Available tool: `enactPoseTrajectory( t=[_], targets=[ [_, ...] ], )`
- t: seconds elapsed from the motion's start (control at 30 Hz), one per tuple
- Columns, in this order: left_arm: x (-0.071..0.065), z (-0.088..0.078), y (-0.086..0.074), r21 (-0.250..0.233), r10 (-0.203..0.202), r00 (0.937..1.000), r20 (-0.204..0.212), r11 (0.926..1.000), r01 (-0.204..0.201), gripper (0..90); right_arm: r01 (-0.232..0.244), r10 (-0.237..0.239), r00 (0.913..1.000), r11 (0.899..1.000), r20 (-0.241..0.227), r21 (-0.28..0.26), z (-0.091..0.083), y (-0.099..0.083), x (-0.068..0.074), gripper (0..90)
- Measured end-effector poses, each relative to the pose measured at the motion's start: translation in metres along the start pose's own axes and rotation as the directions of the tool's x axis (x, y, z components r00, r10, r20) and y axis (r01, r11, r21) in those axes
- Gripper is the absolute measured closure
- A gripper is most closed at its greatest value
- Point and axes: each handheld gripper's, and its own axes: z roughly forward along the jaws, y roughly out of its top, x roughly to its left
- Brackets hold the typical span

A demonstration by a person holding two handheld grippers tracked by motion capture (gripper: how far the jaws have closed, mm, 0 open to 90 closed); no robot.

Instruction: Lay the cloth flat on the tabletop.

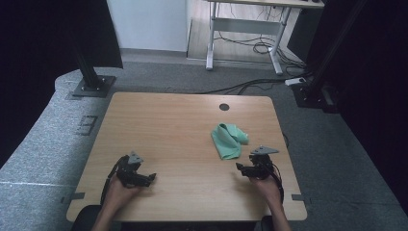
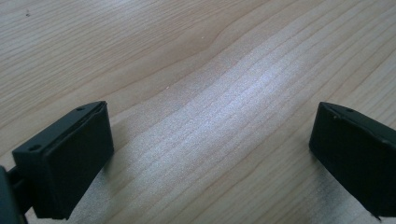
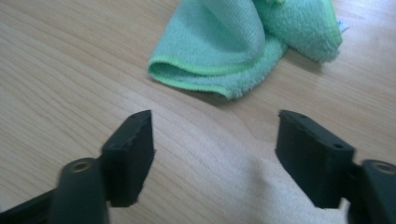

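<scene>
the wooden table [image 1: 183, 139] takes up the middle of the high view, a pale board with rounded corners and a small dark round hole [image 1: 224, 107] near its far edge. on its right half, a little nearer than that hole, lies the green cloth [image 1: 229, 140], bunched and folded over on itself, flat on the wood and free of both grippers. in the right gripper view the cloth [image 3: 243, 44] sits just beyond the jaws, its yellow-green hem curling along the near fold, a gap of bare wood between it and the black pads. the right gripper [image 1: 247, 168] hangs over the near right part of the table, just near of the cloth, held in the person's right hand [image 1: 266, 185]; its jaws stand apart with nothing between them, only table grain, in the right gripper view [image 3: 212, 154]. over on the near left, well apart from the cloth, the left gripper [image 1: 144, 178] rests in the left hand [image 1: 118, 190]; in the left gripper view [image 2: 210, 154] its jaws are spread wide, bare wood between them, nothing held.
</scene>
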Motion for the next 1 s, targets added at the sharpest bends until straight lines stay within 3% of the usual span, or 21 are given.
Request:
enactPoseTrajectory(
  t=[0.23, 0.4, 0.6, 1.0],
  targets=[
    [0.0, 0.0, 0.0, 0.0, 0.0, 1.0, 0.0, 1.0, 0.0, 0.0, 0.031, -0.031, 0.9995, 0.999, -0.01, 0.012, 0.006, 0.014, 0.002, 52.5],
    [0.0, 0.0, 0.0, 0.0, 0.0, 1.0, 0.0, 1.0, 0.0, 0.0, 0.045, -0.045, 0.999, 0.999, 0.002, 0.03, 0.014, 0.026, 0.004, 62.2],
    [0.0, 0.0, 0.0, 0.0, -0.001, 1.0, 0.0, 1.0, 0.001, 0.0, 0.053, -0.054, 0.9981, 0.998, 0.029, 0.035, 0.025, 0.041, 0.0, 65.4],
    [0.0, 0.0, 0.0, 0.0, 0.0, 1.0, 0.0, 1.0, 0.0, 0.0, 0.054, -0.059, 0.9951, 0.997, 0.079, 0.057, 0.053, 0.056, -0.01, 60.5]
  ],
)
